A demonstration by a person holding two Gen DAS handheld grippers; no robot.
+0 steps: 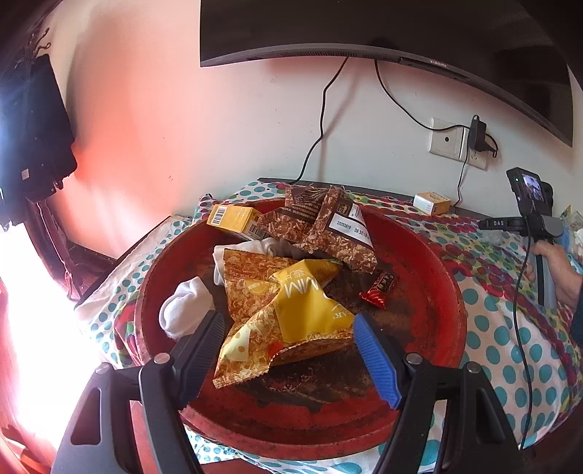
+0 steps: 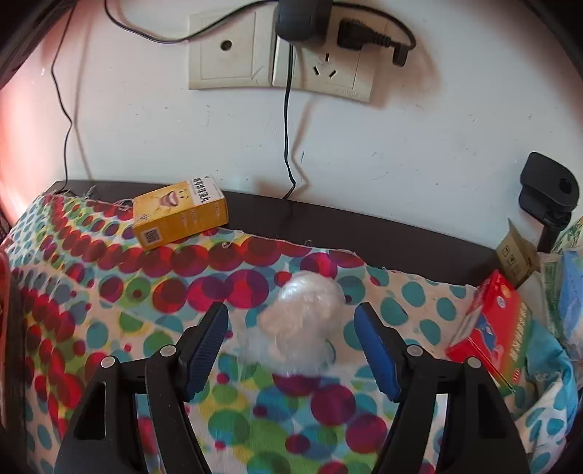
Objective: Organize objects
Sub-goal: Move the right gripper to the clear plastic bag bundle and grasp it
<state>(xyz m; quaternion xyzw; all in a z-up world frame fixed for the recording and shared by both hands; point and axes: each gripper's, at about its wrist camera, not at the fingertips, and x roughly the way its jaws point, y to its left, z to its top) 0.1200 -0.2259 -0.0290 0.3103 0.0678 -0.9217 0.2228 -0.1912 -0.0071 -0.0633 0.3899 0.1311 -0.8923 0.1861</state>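
Observation:
A red round tray (image 1: 430, 277) holds a yellow snack packet (image 1: 291, 310), a brown snack packet (image 1: 320, 226), a yellow box (image 1: 233, 218), a white sock (image 1: 186, 306) and a small red candy (image 1: 379, 288). My left gripper (image 1: 288, 328) is open, its jaws on either side of the yellow packet's near end. My right gripper (image 2: 291, 321) is open above the dotted cloth, with a crumpled clear plastic ball (image 2: 302, 324) between its jaws. A second yellow box (image 2: 180, 215) lies on the cloth near the wall; it also shows in the left wrist view (image 1: 431, 202).
A dotted cloth (image 2: 145, 310) covers the table. A red box (image 2: 492, 328) and other packages lie at the right edge. A wall socket (image 2: 280, 51) with cables and a monitor (image 1: 364, 29) are on the wall behind. The right hand-held gripper (image 1: 535, 218) shows right of the tray.

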